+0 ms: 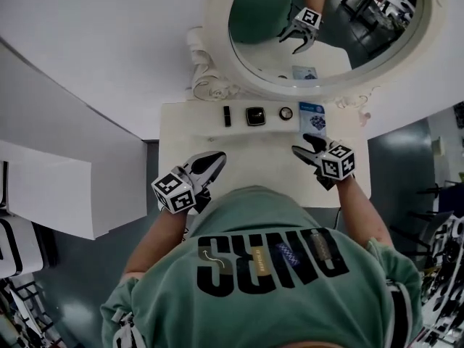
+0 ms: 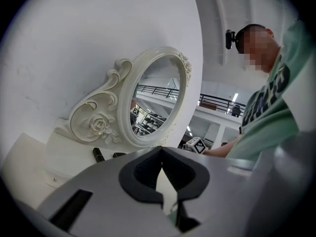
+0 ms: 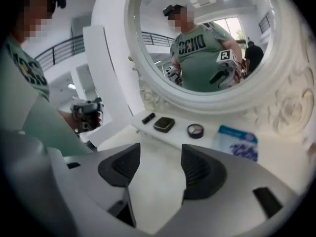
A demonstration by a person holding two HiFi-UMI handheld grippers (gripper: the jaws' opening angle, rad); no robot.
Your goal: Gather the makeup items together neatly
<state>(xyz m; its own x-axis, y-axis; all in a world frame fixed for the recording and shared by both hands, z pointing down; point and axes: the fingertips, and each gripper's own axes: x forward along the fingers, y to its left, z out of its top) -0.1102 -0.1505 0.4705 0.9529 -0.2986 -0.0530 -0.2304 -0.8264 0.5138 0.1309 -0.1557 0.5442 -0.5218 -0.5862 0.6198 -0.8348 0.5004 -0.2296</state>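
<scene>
Lining the worktop's (image 1: 254, 162) back edge, upper centre below the mirror (image 1: 217, 20), sit a lipstick (image 1: 227, 115), compact (image 1: 255, 116), round pot (image 1: 286, 113) and blue packet (image 1: 312, 116). Nearer the person, the left tool (image 1: 215, 161) is clenched on nothing; the right tool (image 1: 303, 144) is released, empty

White vanity top (image 1: 254, 158): lipstick (image 1: 227, 115), compact (image 1: 255, 116), round pot (image 1: 286, 113), blue packet (image 1: 312, 116).

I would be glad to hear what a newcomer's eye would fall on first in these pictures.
The large ornate white mirror at the back of the vanity table stands out first, reflecting the person. Below it lies a row: a slim black tube, a black compact, a small round compact and a blue packet. Nearer the person, the left gripper and right gripper hover empty, the right one's jaws apart.
</scene>
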